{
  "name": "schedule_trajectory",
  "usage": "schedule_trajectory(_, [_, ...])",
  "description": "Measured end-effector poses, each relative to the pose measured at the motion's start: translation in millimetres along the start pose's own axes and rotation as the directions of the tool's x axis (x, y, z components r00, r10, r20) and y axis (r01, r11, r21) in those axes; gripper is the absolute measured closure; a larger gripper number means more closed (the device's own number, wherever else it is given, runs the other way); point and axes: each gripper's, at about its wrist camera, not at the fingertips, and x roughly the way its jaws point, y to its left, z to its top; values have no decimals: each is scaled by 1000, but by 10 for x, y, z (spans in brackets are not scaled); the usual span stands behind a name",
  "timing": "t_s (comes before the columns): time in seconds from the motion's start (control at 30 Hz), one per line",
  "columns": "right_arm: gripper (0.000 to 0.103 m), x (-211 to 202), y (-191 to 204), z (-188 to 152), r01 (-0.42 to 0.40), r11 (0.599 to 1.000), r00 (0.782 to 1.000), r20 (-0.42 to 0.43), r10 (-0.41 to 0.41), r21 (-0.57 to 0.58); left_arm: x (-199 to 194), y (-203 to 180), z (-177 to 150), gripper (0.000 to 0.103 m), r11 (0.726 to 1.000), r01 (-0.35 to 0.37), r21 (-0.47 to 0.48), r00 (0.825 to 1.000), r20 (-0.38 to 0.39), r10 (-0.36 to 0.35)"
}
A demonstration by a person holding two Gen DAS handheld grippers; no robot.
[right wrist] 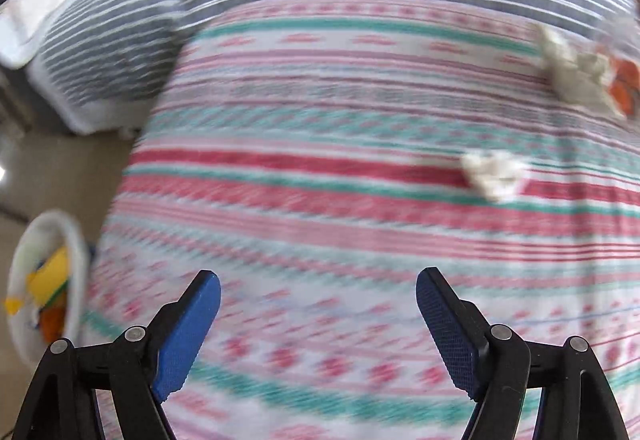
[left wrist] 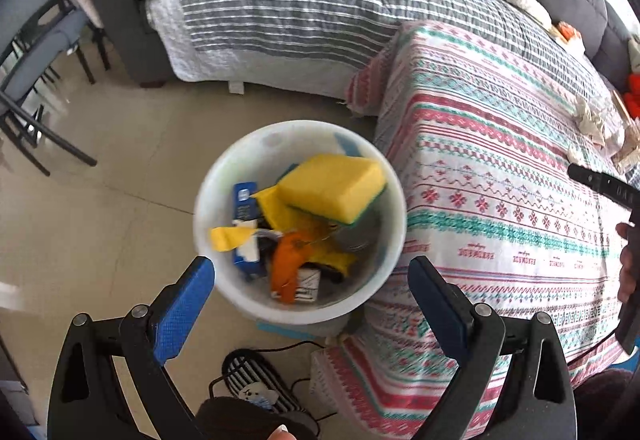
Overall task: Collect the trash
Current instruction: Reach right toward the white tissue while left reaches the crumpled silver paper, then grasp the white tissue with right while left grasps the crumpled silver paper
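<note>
- Below the left wrist camera, the left gripper [left wrist: 310, 272] is hanging over a white bin [left wrist: 224, 159] on the floor, jaws wide apart, nothing between the blue pads [left wrist: 184, 312].
- Bin is sitting just beside the patterned cloth [left wrist: 500, 175] that is draping the low table; its rim looks to be touching the cloth's hanging edge at 3 o'clock.
- Bin is already holding a yellow sponge [left wrist: 334, 185] at 1 o'clock, a blue carton [left wrist: 245, 205] at 9 o'clock and an orange scrap [left wrist: 286, 268] at 6 o'clock.
- Crumpled tissues [left wrist: 592, 115] are lying far off at 3 o'clock on the cloth, well apart from the bin.
- Right gripper's body [left wrist: 600, 183] is showing at the 3 o'clock edge of this view.
- Over the cloth [right wrist: 320, 175], right wrist view: heavily blurred. Right gripper [right wrist: 318, 294] is spread open and empty.
- Nearest tissue wad [right wrist: 494, 171] is sitting at 2 o'clock; a bigger wad [right wrist: 576, 75] lies beyond it, next to something orange [right wrist: 624, 83] I cannot identify.
- Bin [right wrist: 24, 252] is showing at 8 o'clock, off the table edge.
- Judgement: trash on the cloth is not yet collected; a tissue looks like the next pick.
- Risks: soft paper may tear or slip if only a corner is pinched; pads closing low may snag the cloth and drag it; a release short of the rim would drop the wad on the floor.
</note>
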Motion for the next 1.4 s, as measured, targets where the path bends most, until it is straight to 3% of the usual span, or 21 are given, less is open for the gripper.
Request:
schedule_trajectory(0.27, [19,154,-644,182,62,996,998,-4,-62,57,97,-311,111,4,999,-3,35,1000,-2,3])
schedule_trajectory(0.57, [33,471,-775,243,93,994,994,-55,-91,49,113,-515,149,4,999,15,51,1000,0,-15])
schedule_trajectory(0.67, [42,477,-756,267,93,995,995,-44,-91,44,123,-560,166,4,998,15,57,1000,3,-15])
schedule_trajectory(0.77, [62,474,-779,294,92,995,995,-30,-90,49,134,-588,164,4,998,12,61,1000,6,-13])
schedule_trajectory(0.83, [85,461,-822,318,77,995,997,-25,-76,66,131,-620,167,4,998,13,65,1000,9,-14])
schedule_trajectory(0.9, [94,447,-865,332,59,994,998,-24,-57,87,121,-662,169,4,997,15,71,1000,14,-16])
schedule_trajectory(1.2, [98,74,-1117,310,6,994,999,42,-10,110,11,-1066,184,4,990,48,129,998,40,-53])
schedule_trajectory(1.4, [98,-247,-1523,190,-13,990,996,90,1,139,-9,-1450,215,4,983,83,166,995,43,-91])
